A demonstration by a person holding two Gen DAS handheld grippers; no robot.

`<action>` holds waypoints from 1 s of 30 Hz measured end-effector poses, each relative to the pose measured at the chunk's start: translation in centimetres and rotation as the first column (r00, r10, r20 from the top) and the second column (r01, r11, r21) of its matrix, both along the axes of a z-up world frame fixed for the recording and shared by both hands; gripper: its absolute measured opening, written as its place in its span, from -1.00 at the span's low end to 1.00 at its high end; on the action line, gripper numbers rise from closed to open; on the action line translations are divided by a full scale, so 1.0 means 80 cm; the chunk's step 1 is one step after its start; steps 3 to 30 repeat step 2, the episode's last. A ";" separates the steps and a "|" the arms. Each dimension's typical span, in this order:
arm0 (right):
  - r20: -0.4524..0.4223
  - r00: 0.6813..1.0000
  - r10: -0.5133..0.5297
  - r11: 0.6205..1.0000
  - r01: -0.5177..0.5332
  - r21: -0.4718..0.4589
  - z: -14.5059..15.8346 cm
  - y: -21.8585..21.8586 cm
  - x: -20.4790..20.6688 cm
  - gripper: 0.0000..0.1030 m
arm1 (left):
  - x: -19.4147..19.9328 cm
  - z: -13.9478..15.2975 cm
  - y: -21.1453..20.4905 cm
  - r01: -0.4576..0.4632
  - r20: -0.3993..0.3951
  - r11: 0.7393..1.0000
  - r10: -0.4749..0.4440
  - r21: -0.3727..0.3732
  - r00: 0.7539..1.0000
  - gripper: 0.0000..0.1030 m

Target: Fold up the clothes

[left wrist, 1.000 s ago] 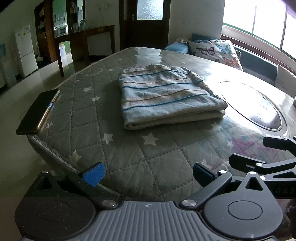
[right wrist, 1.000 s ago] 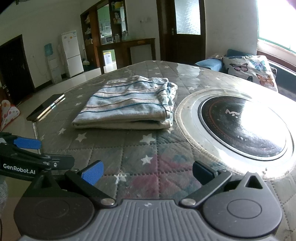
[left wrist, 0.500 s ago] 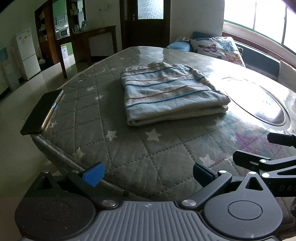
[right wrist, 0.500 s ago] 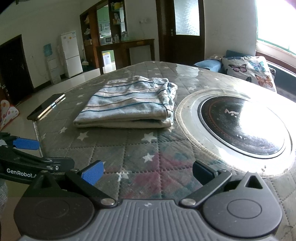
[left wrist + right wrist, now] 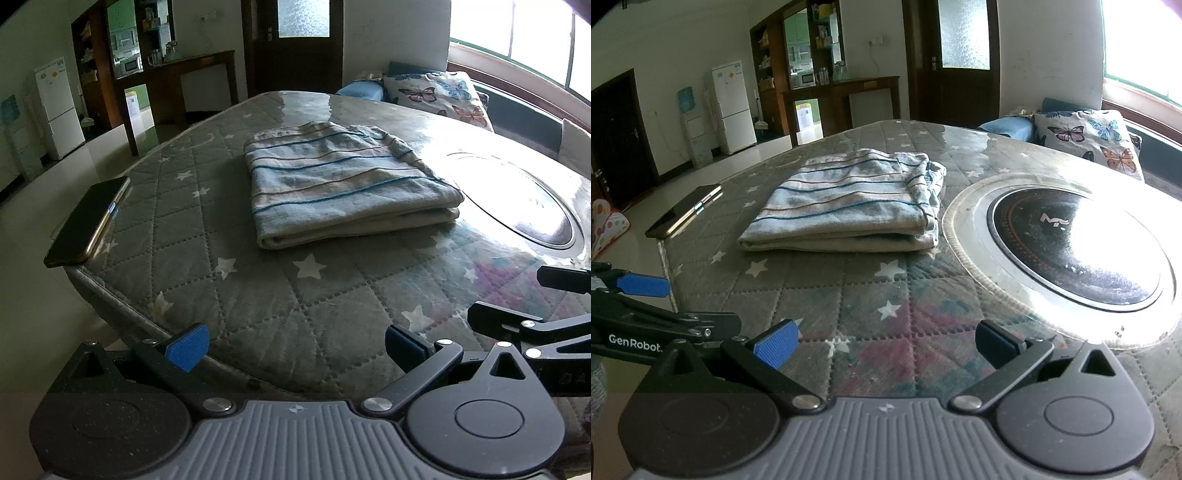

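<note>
A folded striped cloth, light blue with dark blue and tan lines (image 5: 343, 188), lies flat on the quilted star-pattern table cover (image 5: 221, 295). It also shows in the right wrist view (image 5: 849, 206). My left gripper (image 5: 295, 345) is open and empty near the table's front edge, well short of the cloth. My right gripper (image 5: 884, 341) is open and empty, also short of the cloth. The right gripper shows at the right edge of the left wrist view (image 5: 535, 321). The left gripper shows at the left edge of the right wrist view (image 5: 646, 306).
A phone (image 5: 88, 221) lies at the table's left edge, partly overhanging. A round inset cooktop (image 5: 1067, 240) sits in the table to the right of the cloth. A butterfly cushion (image 5: 439, 94) and bench stand beyond the table. A fridge (image 5: 733, 107) stands far back.
Both grippers have drawn back a little from the cloth and towards the table's front edge. The cloth has not moved.
</note>
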State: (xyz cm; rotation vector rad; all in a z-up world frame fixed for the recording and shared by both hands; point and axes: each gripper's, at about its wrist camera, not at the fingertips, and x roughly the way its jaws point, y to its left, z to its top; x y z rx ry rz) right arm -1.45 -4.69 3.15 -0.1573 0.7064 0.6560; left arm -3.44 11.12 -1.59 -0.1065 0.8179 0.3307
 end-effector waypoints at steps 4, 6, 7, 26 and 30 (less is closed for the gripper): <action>-0.001 1.000 0.000 1.000 0.000 -0.001 -0.001 0.000 0.000 1.00 | 0.000 0.000 -0.001 0.005 -0.002 1.000 -0.005 0.002 1.000 1.00; -0.001 1.000 0.000 1.000 0.000 -0.001 -0.001 0.000 0.000 1.00 | 0.000 0.000 -0.001 0.005 -0.002 1.000 -0.005 0.002 1.000 1.00; -0.001 1.000 0.000 1.000 0.000 -0.001 -0.001 0.000 0.000 1.00 | 0.000 0.000 -0.001 0.005 -0.002 1.000 -0.005 0.002 1.000 1.00; -0.001 1.000 0.000 1.000 0.000 -0.001 -0.001 0.000 0.000 1.00 | 0.000 0.000 -0.001 0.005 -0.002 1.000 -0.005 0.002 1.000 1.00; -0.001 1.000 0.000 1.000 0.000 -0.001 -0.001 0.000 0.000 1.00 | 0.000 0.000 -0.001 0.005 -0.002 1.000 -0.005 0.002 1.000 1.00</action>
